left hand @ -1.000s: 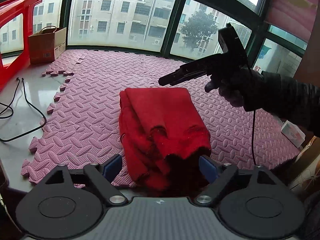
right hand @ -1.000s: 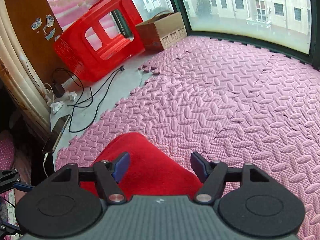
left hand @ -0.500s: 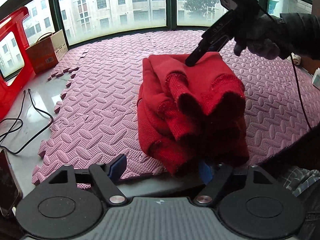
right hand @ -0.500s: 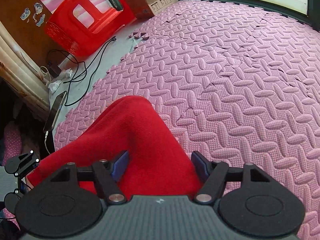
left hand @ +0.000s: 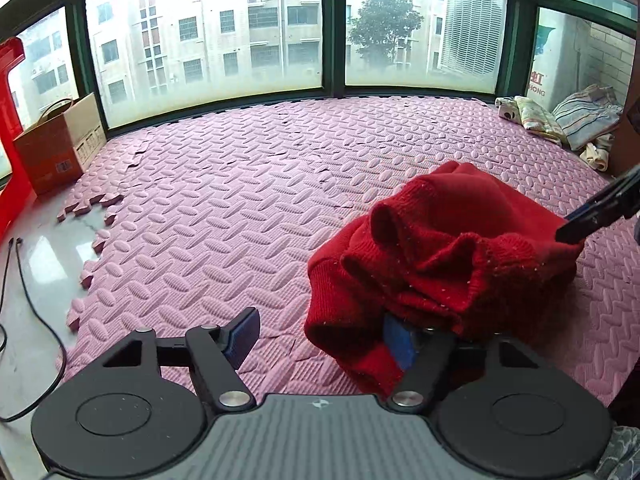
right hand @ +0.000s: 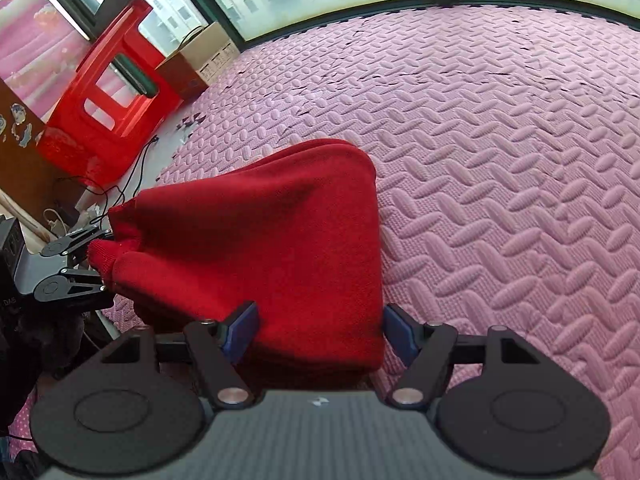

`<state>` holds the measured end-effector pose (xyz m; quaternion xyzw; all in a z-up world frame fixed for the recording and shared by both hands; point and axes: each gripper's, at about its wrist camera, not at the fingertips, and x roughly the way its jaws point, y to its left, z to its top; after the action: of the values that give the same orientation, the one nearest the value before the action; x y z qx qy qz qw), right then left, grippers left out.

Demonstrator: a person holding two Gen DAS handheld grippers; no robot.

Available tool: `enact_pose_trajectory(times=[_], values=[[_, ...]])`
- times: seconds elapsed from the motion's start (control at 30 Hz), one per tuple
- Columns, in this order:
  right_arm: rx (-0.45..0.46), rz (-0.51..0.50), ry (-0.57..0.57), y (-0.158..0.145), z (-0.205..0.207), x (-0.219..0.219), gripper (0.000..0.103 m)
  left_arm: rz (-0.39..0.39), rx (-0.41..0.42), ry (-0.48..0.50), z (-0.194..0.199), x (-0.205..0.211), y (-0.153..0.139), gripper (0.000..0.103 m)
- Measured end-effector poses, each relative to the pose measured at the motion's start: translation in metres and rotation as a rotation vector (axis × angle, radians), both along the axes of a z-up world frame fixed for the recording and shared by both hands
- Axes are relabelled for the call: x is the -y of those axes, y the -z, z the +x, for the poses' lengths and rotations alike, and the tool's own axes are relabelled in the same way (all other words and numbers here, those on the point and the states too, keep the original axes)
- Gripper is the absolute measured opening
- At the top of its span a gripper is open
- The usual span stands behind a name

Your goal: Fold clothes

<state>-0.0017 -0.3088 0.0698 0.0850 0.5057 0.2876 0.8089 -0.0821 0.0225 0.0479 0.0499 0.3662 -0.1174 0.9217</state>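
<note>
Red sweater (left hand: 444, 248) bunched lower right over pink floor mat (left hand: 240, 216); left gripper (left hand: 320, 336) jaws just closing, half-wide, cloth draped on one pad only; right gripper (right hand: 318, 330) jaws wide astride the fold, so it may slump apart.

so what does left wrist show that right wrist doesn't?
Left wrist only: the pile of striped and patterned cloths in the far right corner, and the tree outside. Right wrist only: the whole red plastic stool and the stickered brown panel. Both: the red knitted sweater, pink foam mat, brown cardboard box.
</note>
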Motion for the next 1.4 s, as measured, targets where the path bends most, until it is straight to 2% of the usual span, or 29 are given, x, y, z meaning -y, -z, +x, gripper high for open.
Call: enact_pose_trajectory(times=[0.17, 0.23, 0.3, 0.4, 0.5, 0.67, 0.83, 1.0, 1.07, 1.2, 1.4], values=[[0.149, -0.004, 0.104, -0.017, -0.017, 0.013, 0.071, -0.004, -0.007, 0.028, 0.008, -0.005, -0.003, 0.074], [0.195, -0.001, 0.098, -0.022, -0.018, 0.009, 0.071, -0.016, 0.004, -0.004, 0.002, -0.019, -0.009, 0.083], [0.220, -0.001, 0.086, -0.023, -0.013, -0.001, 0.071, -0.034, 0.027, -0.050, -0.007, -0.032, -0.019, 0.086], [0.242, 0.002, 0.056, -0.020, -0.002, -0.016, 0.071, -0.092, 0.079, -0.111, -0.022, -0.045, -0.039, 0.103], [0.270, -0.013, 0.037, -0.015, 0.010, -0.034, 0.071, -0.162, 0.129, -0.097, -0.034, -0.044, -0.058, 0.103], [0.320, -0.057, 0.036, -0.010, 0.022, -0.053, 0.074, -0.252, 0.144, -0.050, -0.032, -0.025, -0.074, 0.103], [0.319, -0.104, 0.012, -0.004, 0.030, -0.067, 0.084, -0.287, 0.061, -0.078, 0.000, 0.004, -0.070, 0.103], [0.309, -0.151, -0.036, 0.005, 0.032, -0.082, 0.100, -0.266, 0.007, -0.128, 0.031, 0.022, -0.055, 0.103], [0.308, -0.164, -0.047, 0.008, 0.031, -0.087, 0.103, -0.251, -0.024, -0.148, 0.039, 0.024, -0.045, 0.103], [0.297, -0.170, -0.042, 0.012, 0.032, -0.090, 0.103, -0.231, -0.080, -0.195, 0.044, 0.017, -0.024, 0.103], [0.244, -0.158, -0.023, 0.011, 0.042, -0.088, 0.103, -0.277, -0.125, -0.242, 0.042, 0.003, -0.009, 0.103]])
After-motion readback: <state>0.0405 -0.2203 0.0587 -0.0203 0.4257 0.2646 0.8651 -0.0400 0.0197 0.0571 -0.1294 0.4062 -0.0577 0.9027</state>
